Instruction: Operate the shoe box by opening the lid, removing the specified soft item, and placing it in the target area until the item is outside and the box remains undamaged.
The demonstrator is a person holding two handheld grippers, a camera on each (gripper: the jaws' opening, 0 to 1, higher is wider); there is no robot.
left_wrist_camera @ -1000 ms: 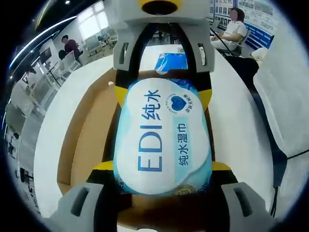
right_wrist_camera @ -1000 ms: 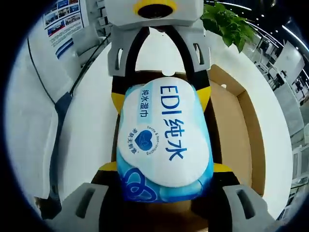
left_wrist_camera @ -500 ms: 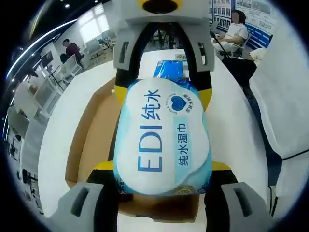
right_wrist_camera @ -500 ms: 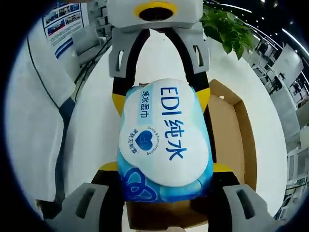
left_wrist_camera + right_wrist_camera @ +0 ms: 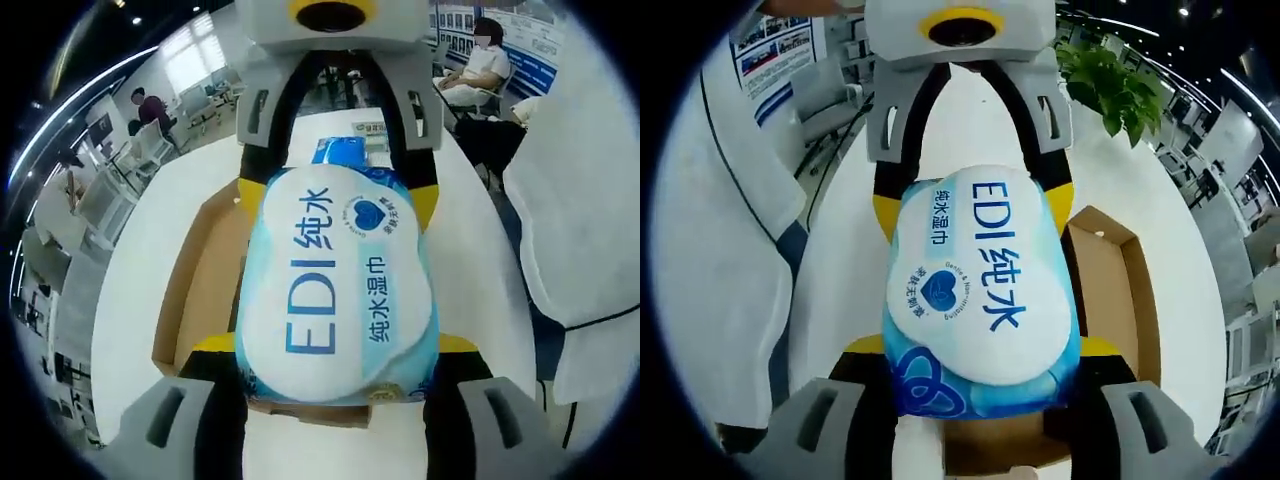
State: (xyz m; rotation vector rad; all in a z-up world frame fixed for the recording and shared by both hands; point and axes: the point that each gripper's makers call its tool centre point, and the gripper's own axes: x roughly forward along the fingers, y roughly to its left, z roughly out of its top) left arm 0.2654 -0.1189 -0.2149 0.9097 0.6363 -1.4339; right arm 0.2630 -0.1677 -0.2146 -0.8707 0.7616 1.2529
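Left gripper view. My left gripper has its jaws closed on the near end of the wet-wipe pack; my right gripper comes in from the far side and pinches the opposite end. The pack hangs between the two, lifted above the shoe box, which lies open on the white table with its brown inside showing and no lid over it. I judge the lid step done and the pack out of the box; setting it down in the target area is still left. A second blue packet lies on the table beyond the box.

Pack itself: soft, puffy pouch, pale blue with a white oval label, big "EDI" lettering and a heart mark. It bulges between the jaws, no tear visible.

Right gripper view. My right gripper is clamped on its end of the pack, with the left gripper opposite. The box sits below and to the pack's right side, walls upright, no damage that I can see. A potted plant stands beyond the box.
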